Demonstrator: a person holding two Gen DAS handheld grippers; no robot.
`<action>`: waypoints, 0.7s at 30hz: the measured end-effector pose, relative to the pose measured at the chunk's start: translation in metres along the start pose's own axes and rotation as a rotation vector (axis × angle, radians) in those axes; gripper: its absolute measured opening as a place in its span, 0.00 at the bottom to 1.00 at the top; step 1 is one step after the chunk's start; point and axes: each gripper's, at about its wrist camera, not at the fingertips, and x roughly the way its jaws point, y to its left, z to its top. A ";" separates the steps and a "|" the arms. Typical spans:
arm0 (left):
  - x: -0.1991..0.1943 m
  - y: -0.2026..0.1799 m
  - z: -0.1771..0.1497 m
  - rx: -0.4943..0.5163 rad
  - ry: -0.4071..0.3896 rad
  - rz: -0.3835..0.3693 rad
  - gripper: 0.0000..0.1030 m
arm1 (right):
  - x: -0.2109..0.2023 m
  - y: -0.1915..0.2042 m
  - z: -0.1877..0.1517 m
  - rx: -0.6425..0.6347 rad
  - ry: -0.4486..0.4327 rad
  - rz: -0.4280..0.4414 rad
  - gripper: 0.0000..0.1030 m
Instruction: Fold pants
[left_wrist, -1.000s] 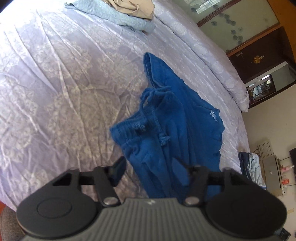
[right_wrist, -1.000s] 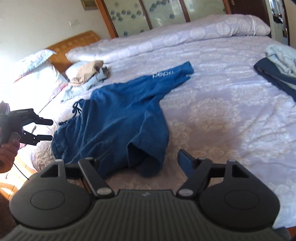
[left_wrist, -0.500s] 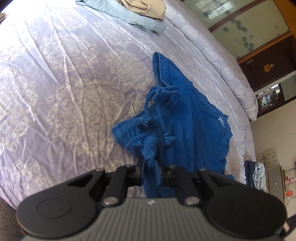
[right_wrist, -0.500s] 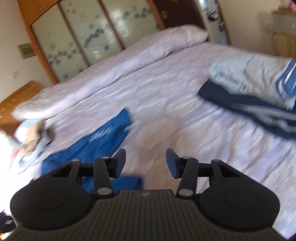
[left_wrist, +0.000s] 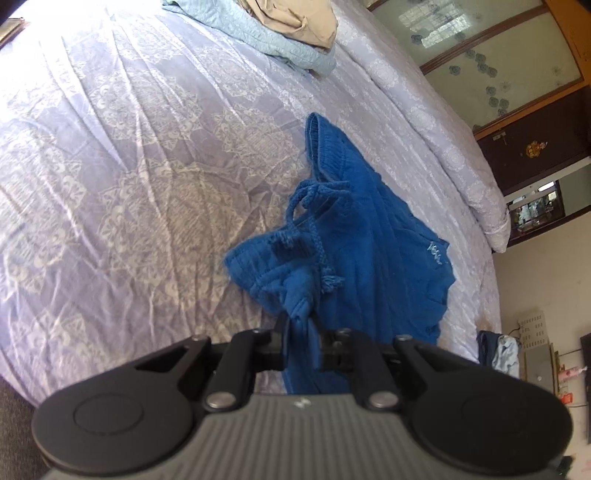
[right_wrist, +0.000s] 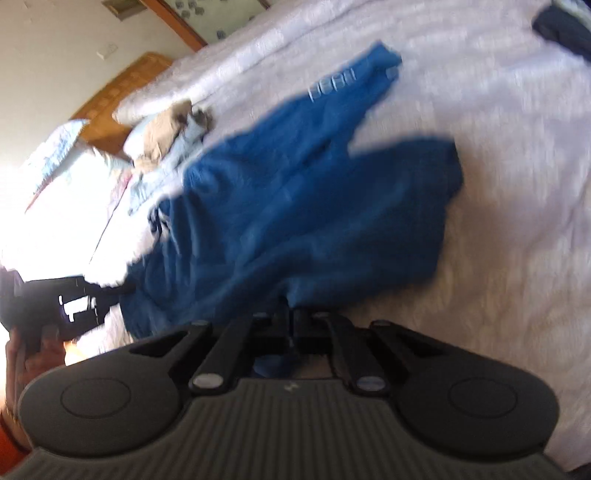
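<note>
Left tongs (left_wrist: 301, 338): pressed together on a bunched fold of the blue pants (left_wrist: 369, 236), near the waistband edge; cloth shows squeezed between the pads and hangs below them.
Right tongs (right_wrist: 291, 326): jaws have just been closing and now stand together at the near edge of the pants; the view is blurred, but blue cloth seems caught between the pads.
Pants, place: crumpled on the bed (left_wrist: 110, 155), waistband toward the left tongs, one leg with white lettering (right_wrist: 332, 86) stretched away toward the far side.
Drawstring (left_wrist: 314, 236): lies loose in loops on top of the waistband area.
Other laundry: a beige and pale blue heap (left_wrist: 295, 29) lies well apart near the pillows; a dark folded stack (right_wrist: 565, 26) sits at the far corner of the bed.
Handling, as a judgement: soft, limp knit, light, not fragile; it will sag and bunch when lifted, so a pinch on one layer may slip.
Where to hold: best at the two waistband corners, which are thicker and spread the garment flat; the loose cord may snag.
Step in hand: likely lifting to straighten before any fold.
</note>
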 end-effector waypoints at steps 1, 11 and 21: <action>-0.007 -0.001 -0.001 -0.001 -0.011 -0.011 0.10 | -0.010 0.010 0.008 -0.031 -0.044 0.015 0.04; -0.007 0.003 0.001 -0.032 -0.030 0.013 0.10 | 0.016 0.031 0.045 -0.168 -0.176 -0.142 0.11; 0.007 0.012 0.002 -0.043 0.000 0.019 0.10 | -0.032 -0.026 -0.008 0.036 -0.101 -0.130 0.24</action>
